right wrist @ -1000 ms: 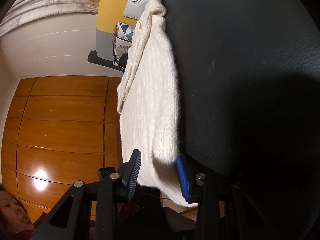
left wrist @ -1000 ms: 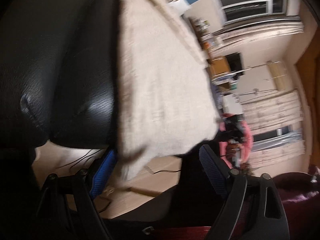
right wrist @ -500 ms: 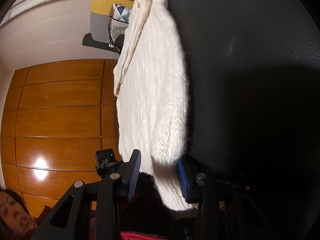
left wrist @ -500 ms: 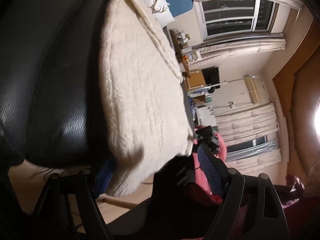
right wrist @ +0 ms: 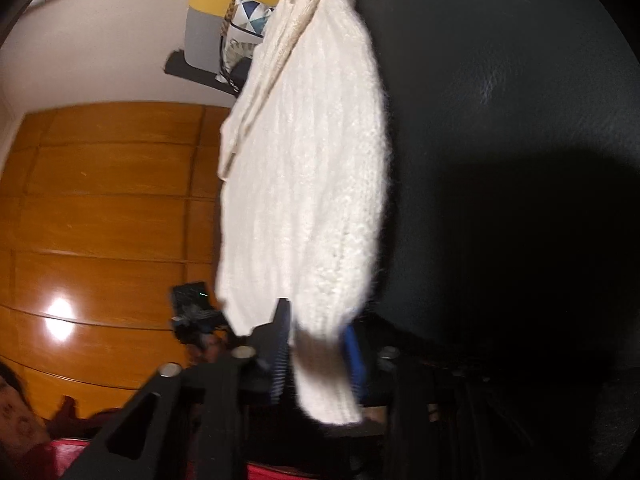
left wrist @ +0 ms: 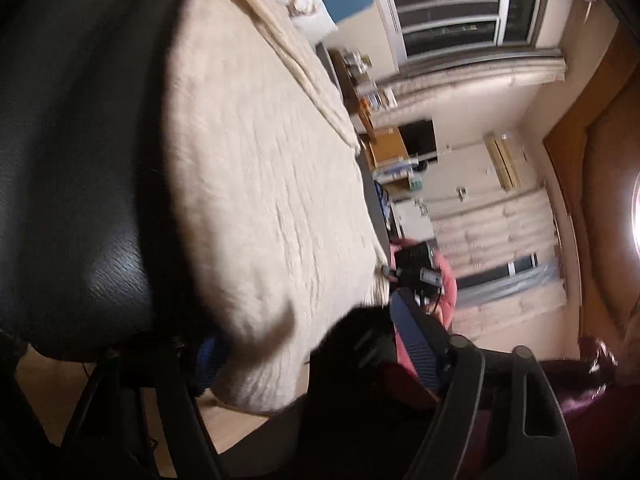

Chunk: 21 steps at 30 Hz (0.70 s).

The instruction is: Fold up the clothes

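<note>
A cream knitted sweater [left wrist: 264, 184] lies over a black leather sofa [left wrist: 72, 184]; it also shows in the right wrist view [right wrist: 312, 184]. My left gripper [left wrist: 312, 344] has its blue pads wide apart around the sweater's near corner; the left pad is partly hidden under the knit. My right gripper [right wrist: 316, 348] has its blue pads close together on the sweater's other near corner, and the knit hangs between them. My other gripper shows beyond the sweater's edge in each view.
The black sofa [right wrist: 500, 160] fills the right of the right wrist view. Wooden wardrobe panels [right wrist: 108, 208] and patterned cushions [right wrist: 244, 40] lie beyond. In the left wrist view, a window [left wrist: 452, 16], curtains and cluttered shelves [left wrist: 384, 136] are at the back. Light wood floor [left wrist: 56, 392] lies below.
The right gripper's pads have closed in on the sweater's corner and lifted it. The left gripper has moved further around the other corner; the view is blurred by motion.
</note>
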Tool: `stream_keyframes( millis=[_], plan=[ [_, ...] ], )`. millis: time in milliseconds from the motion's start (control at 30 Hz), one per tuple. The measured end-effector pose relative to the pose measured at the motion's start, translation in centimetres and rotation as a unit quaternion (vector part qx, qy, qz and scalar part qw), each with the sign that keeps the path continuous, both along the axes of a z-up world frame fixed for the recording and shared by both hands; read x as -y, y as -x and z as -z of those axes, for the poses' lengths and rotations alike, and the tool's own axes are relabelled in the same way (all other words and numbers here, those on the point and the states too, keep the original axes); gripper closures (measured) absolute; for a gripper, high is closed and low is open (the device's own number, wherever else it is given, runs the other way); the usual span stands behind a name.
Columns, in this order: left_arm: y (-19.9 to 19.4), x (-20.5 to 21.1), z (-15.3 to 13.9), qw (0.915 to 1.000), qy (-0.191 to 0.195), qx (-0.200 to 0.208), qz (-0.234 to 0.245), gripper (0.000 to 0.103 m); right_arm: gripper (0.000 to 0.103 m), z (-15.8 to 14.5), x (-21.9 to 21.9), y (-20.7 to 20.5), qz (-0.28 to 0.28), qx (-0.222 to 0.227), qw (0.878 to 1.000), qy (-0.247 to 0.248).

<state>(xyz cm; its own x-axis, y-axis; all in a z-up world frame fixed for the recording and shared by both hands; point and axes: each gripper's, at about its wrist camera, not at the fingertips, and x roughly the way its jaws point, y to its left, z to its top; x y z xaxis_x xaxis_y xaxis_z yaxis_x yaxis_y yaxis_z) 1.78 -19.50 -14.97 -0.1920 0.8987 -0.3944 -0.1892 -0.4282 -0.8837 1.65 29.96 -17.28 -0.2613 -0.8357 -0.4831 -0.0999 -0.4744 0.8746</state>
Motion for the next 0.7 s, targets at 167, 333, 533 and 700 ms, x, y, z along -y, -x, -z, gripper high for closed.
stream_keyframes(
  millis=[167, 333, 533, 700],
  plan=[
    [-0.3, -0.2, -0.2, 0.9985, 0.054, -0.006, 0.007, 0.064, 0.09, 0.4, -0.2, -0.4, 0.006, 0.006, 1.0, 0.0],
    [-0.7, 0.1, 0.1, 0.9987, 0.05, 0.001, 0.001, 0.071, 0.091, 0.8, -0.5, -0.6, 0.01, 0.009, 1.0, 0.006],
    [-0.9, -0.4, -0.1, 0.9973, 0.073, -0.003, -0.002, 0.082, 0.089, 0.5, 0.4, -0.2, 0.006, -0.003, 1.0, -0.011],
    [-1.0, -0.8, -0.1, 0.9966, 0.082, 0.0, -0.013, 0.087, 0.088, -0.9, 1.5, -0.8, 0.003, -0.042, 0.997, -0.062]
  ],
)
